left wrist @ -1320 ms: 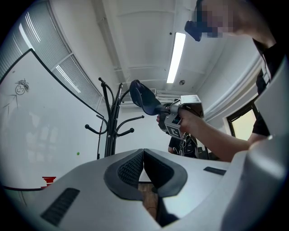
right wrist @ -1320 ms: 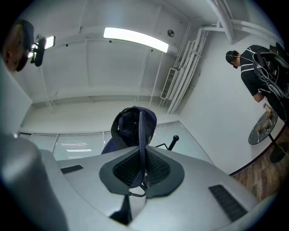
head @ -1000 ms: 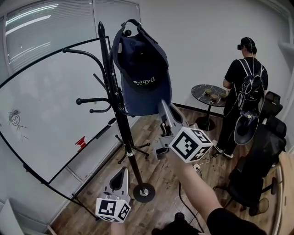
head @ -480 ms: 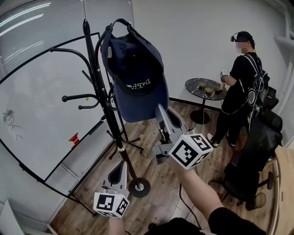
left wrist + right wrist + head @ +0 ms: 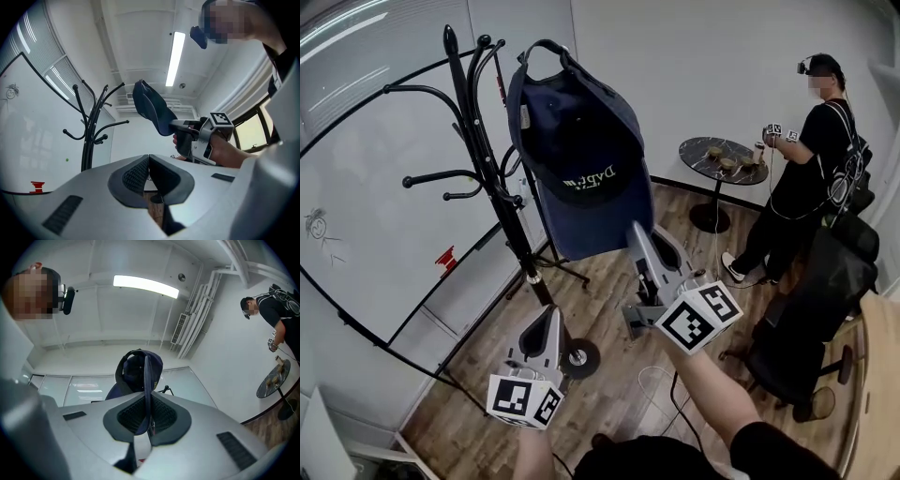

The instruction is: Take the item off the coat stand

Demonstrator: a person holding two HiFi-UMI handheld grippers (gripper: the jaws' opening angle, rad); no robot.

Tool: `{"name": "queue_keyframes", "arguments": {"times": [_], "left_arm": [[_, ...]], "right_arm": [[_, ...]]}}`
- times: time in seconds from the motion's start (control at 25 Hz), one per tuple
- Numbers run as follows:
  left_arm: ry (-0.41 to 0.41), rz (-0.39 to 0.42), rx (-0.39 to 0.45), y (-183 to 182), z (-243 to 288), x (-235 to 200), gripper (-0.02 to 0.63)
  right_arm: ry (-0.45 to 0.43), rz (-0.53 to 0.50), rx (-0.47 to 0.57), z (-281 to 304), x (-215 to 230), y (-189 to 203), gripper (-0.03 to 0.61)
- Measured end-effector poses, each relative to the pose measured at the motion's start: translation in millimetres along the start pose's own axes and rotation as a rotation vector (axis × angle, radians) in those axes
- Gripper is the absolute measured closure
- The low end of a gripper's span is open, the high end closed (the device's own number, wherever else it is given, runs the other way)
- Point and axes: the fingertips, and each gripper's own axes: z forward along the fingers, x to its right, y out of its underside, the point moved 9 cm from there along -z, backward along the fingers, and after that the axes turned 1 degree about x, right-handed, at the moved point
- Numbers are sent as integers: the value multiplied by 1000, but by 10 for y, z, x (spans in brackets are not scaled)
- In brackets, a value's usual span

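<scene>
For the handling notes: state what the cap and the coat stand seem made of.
Cap: navy woven cloth, matte; it sags in soft folds and shows panel seams. Coat stand: probably painted metal; its thin, black, curved arms have a slight sheen.

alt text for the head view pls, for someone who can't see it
The right claw grips a navy cap by its brim, holding it up beside, and apart from, a black coat stand. The left claw hangs low, shut and empty, over a wood floor. In the background a person stands at a small round table.
</scene>
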Motion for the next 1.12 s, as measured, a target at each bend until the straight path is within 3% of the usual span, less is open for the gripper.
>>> {"name": "queue_keyframes", "arguments": {"times": [0.32,0.56,1.12], "left_arm": [[-14,-15,-19,-165,-14,184,598],[5,-41,-37,58,-60,535,598],[42,-94,-71,260,55,841,598]], "right_arm": [[18,38,-63,-296,52,-13,537],[53,68,-89,-853,194,77,537],[167,77,-188,-1552,473,268,535]]}}
